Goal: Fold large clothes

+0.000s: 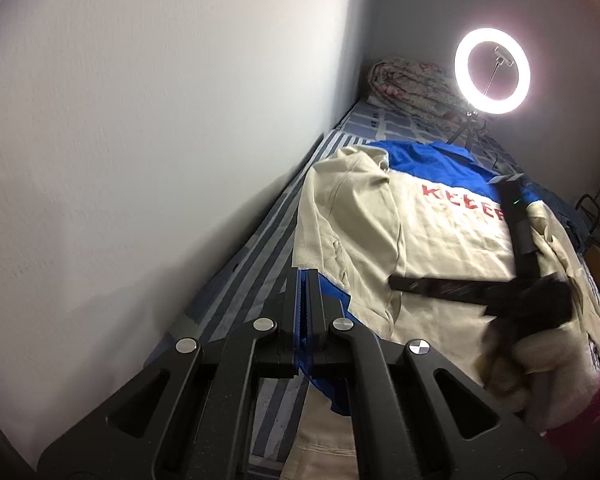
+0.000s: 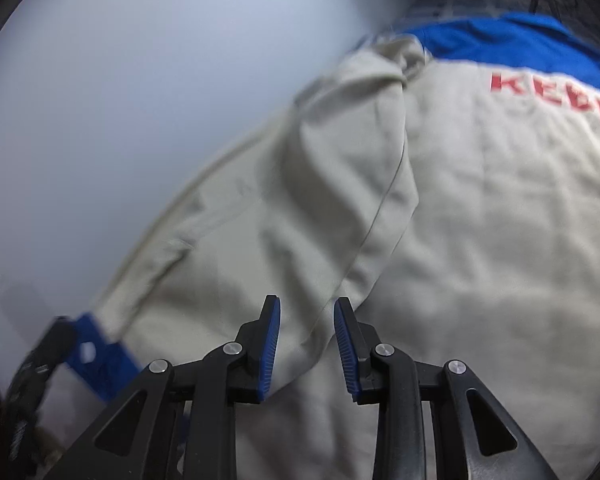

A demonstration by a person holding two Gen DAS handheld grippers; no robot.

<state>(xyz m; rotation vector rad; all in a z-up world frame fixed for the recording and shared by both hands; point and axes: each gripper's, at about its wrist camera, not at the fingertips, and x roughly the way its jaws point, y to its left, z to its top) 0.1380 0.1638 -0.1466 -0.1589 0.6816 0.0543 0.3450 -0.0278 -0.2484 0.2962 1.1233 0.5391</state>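
A large beige and blue jacket (image 1: 452,240) with red letters lies back-up on the bed, one sleeve folded over its left side. My left gripper (image 1: 307,276) is shut on the blue cuff (image 1: 342,308) of that sleeve at the jacket's near left. My right gripper (image 2: 307,308) is open and empty, its blue pads (image 2: 270,344) just above the beige sleeve fold (image 2: 300,208). It also shows in the left wrist view (image 1: 396,282), reaching in from the right over the jacket's middle. The jacket fills the right wrist view (image 2: 500,220).
The bed has a blue and white striped sheet (image 1: 260,264) and runs along a white wall (image 1: 160,140) on the left. A lit ring light (image 1: 492,70) on a stand and a rolled floral quilt (image 1: 412,84) are at the far end. Clutter lies at the right edge.
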